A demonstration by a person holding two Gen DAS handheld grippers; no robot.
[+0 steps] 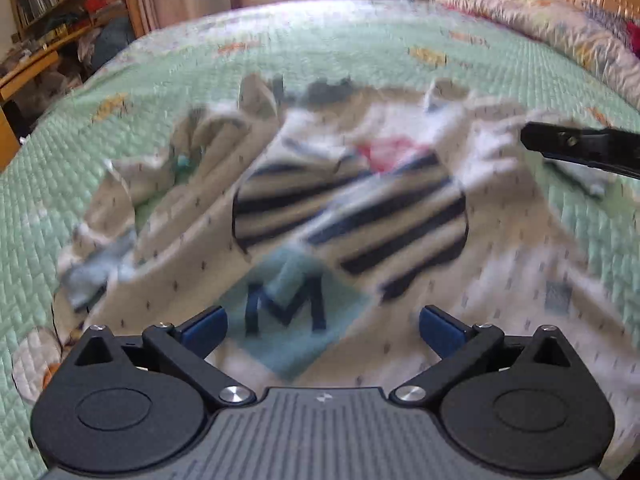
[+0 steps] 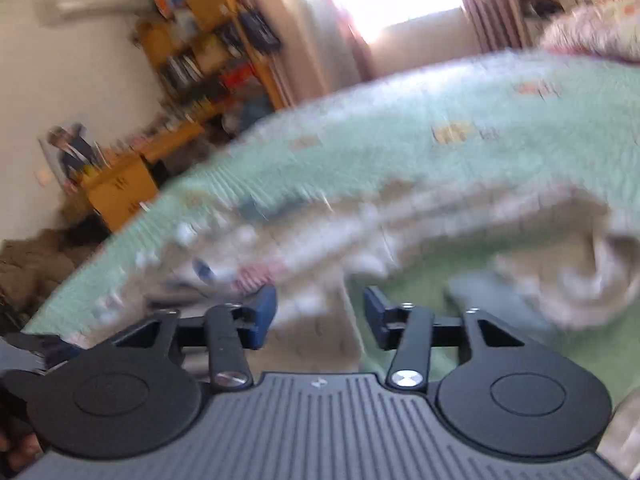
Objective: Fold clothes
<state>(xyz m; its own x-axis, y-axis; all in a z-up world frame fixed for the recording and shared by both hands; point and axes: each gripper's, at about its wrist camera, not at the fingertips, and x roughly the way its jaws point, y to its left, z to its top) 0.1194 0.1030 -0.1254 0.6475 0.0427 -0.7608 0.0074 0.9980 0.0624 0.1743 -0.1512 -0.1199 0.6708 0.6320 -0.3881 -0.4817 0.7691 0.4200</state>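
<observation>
The left gripper (image 1: 323,328) hung with its blue fingers (image 1: 202,330) spread wide and nothing between them, angled down over the near hem of a cream garment (image 1: 500,264) that lay crumpled on a green quilted bedspread (image 1: 360,40). The right gripper (image 2: 320,316) also stood parted and empty, its blue pads (image 2: 264,316) clear of the cloth; in the left wrist view its black finger showed at the right edge, just beside the garment's far right corner.

The garment spread directly ahead of the left fingers, a teal patch with the letter M (image 1: 288,308) nearest them and a navy-striped panel (image 1: 352,220) beyond. Its longer run appeared to lie across the view, from a bunched sleeve (image 1: 100,264) on the left to the looser corner at the right, though blur softened the outline.

From the right wrist view the cloth lay ahead and to the right of the fingers, one edge curled up over bare bedspread. The left gripper looked the nearer to the hem, the right to the sleeve-side corner, so a fold would likely begin with each taking its own side.

A pillow (image 1: 540,20) and wooden bookshelves (image 2: 208,52) lay beyond.
</observation>
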